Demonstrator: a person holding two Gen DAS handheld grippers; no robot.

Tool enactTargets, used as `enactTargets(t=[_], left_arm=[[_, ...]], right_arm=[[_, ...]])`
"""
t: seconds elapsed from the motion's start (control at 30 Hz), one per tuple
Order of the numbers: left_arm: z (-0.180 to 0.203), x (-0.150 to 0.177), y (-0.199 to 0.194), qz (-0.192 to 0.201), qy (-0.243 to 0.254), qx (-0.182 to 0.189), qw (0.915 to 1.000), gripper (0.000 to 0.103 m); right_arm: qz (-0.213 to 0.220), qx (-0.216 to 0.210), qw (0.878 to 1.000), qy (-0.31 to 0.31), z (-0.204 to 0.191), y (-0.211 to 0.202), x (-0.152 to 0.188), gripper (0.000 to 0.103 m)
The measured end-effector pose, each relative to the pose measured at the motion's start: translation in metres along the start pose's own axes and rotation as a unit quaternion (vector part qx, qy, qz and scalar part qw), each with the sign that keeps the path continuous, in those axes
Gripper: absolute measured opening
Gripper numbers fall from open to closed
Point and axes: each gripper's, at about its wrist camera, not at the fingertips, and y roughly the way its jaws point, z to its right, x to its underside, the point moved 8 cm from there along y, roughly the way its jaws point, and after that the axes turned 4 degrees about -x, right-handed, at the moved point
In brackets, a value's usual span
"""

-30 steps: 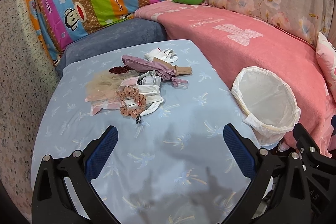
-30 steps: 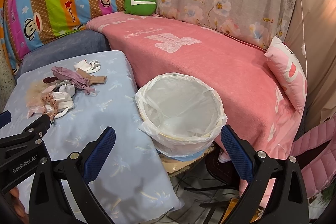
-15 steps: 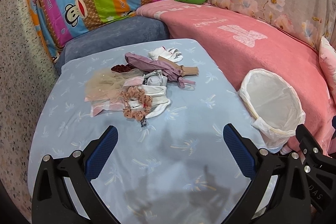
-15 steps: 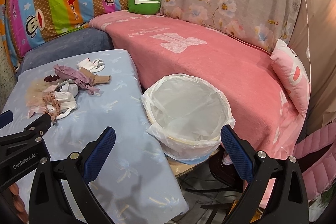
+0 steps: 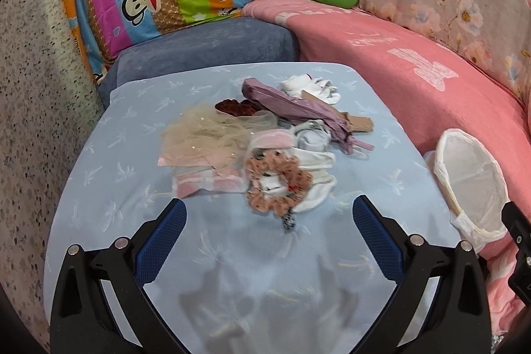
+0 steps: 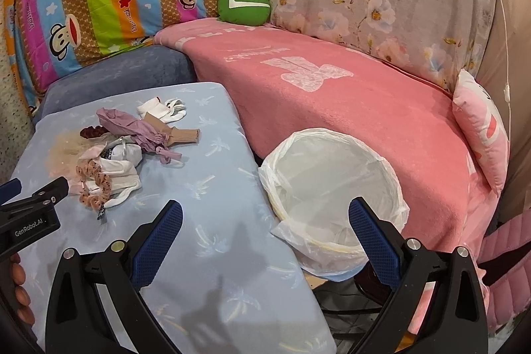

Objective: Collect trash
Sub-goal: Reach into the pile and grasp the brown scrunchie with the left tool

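Left wrist view
Left gripper [image 5: 268,218]: jaws spread wide, nothing between them, hovering over the table's near part; its arms are cut off by the lower frame edge.
Table [image 5: 116,181]: covered in pale blue cloth with a palm print; near edge hidden behind the gripper body.
Trash pile [image 5: 259,141]: heaped mid-table, just beyond the fingertips and not touching them.
Scrunchie [image 5: 278,184]: peach, dotted, nearest piece of the pile, slightly blurred; lies on a white cloth [image 5: 318,184].
Tulle [image 5: 205,135]: beige, at the pile's left, partly over a pink folded cloth [image 5: 205,183].
Mauve bundle [image 5: 292,108]: long, lies diagonally; what it is cannot be told.
Waste bin [image 5: 468,181]: white liner, at the table's right edge against the pink sofa; its lower rim is partly hidden by a black gripper part at the frame's right edge.

Right wrist view
Right gripper [image 6: 265,221]: jaws wide apart, holding nothing, poised over the gap between table and bin.
Waste bin [image 6: 332,181]: seen from above, the liner looks bare inside; front rim hidden behind the right finger.
Trash pile [image 6: 122,145]: on the table's far left part, well apart from this gripper.
Left gripper [image 6: 30,214]: only a black side part shows at the left edge; fingertips out of frame.
Hand [image 6: 20,284]: a few fingers at the left edge, mostly cut off.
Green cushion [image 6: 245,5]: on the sofa's back corner.
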Motion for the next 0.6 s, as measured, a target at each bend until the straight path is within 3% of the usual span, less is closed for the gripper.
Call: enactTargets(t=[0.3,0.6], left_arm=[[-0.027,0.000,0.039,-0.019,-0.008,0.021,0.9996,0.096],[-0.024,0.008,0.079,-0.064,-0.014,0.065,0.9957,0.076]], right_arm=[[-0.011,-0.016,1.000,-0.016,-0.040,0.030,-0.007,0.097],[-0.030,-0.027,0.999,-0.026,-0.072,0.059,-0.009,0.097]])
